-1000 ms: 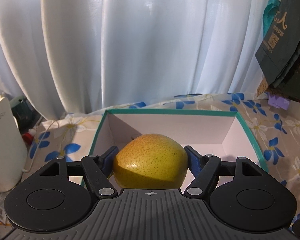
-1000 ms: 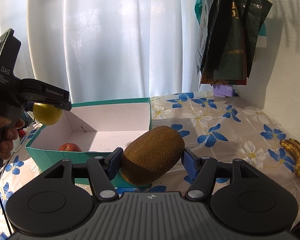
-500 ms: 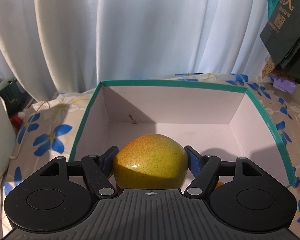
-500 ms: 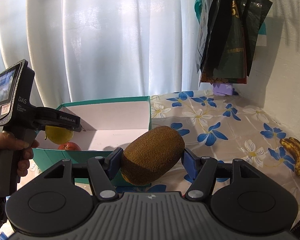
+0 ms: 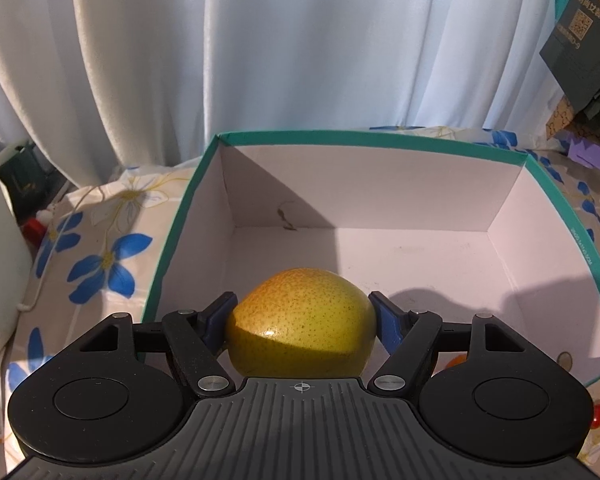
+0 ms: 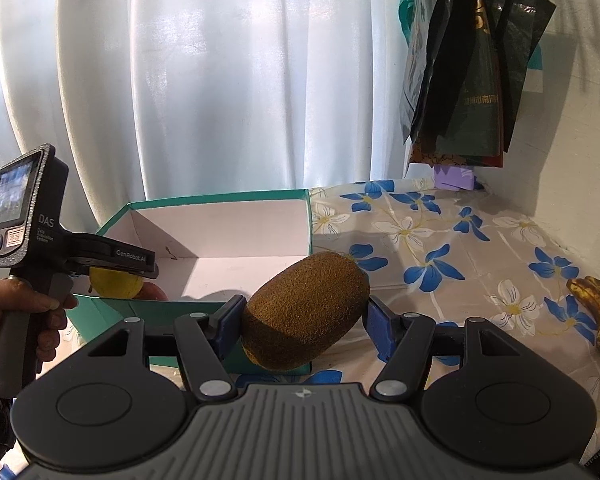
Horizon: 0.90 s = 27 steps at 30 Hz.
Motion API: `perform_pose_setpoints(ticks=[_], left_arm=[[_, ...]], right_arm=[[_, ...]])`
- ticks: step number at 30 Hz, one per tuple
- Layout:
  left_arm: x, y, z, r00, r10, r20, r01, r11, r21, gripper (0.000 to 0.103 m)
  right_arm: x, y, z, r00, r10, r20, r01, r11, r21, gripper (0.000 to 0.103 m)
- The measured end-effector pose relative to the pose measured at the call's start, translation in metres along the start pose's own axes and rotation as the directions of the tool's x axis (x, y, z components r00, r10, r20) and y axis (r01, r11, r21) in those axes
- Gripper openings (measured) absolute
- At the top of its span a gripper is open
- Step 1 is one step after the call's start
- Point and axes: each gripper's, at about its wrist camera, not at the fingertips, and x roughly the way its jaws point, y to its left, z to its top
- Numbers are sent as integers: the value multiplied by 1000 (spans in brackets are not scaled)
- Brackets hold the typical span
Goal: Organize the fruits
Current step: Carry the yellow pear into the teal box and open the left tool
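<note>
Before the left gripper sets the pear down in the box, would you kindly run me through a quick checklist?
1. Left gripper grips pear on both sides: ok.
2. Pear over open box: ok.
3. Box floor ahead of pear bare: ok.
4. Spot directly beneath pear free: cannot tell, hidden; a red fruit lies close by.
5. Right gripper holds kiwi, outside the box: ok.
6. Banana away from path: ok.

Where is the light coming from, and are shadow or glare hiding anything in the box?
Both views: backlit through the curtain. Left wrist view: a diagonal shadow darkens the left inner corner of the box; small glare spot on the pear. Right wrist view: fisheye bends the edges; the kiwi is sharp.
</note>
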Motion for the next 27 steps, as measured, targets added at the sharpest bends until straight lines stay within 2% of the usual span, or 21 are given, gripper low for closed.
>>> perform_pose_setpoints(ticks=[12, 23, 27], left_arm=[[13, -8, 7, 1000, 15, -3, -15, 1000, 7, 76], [9, -9, 7, 1000, 29, 8, -29, 1000, 12, 77], [4, -6, 7, 999, 26, 20, -26, 1000, 7, 82]], right_arm=[[0, 4, 1, 1000, -3, 2, 3, 1000, -10, 64], [4, 7, 4, 1000, 5, -2, -5, 1000, -18, 64], [8, 9, 5, 1000, 11, -1, -11, 1000, -25, 64]])
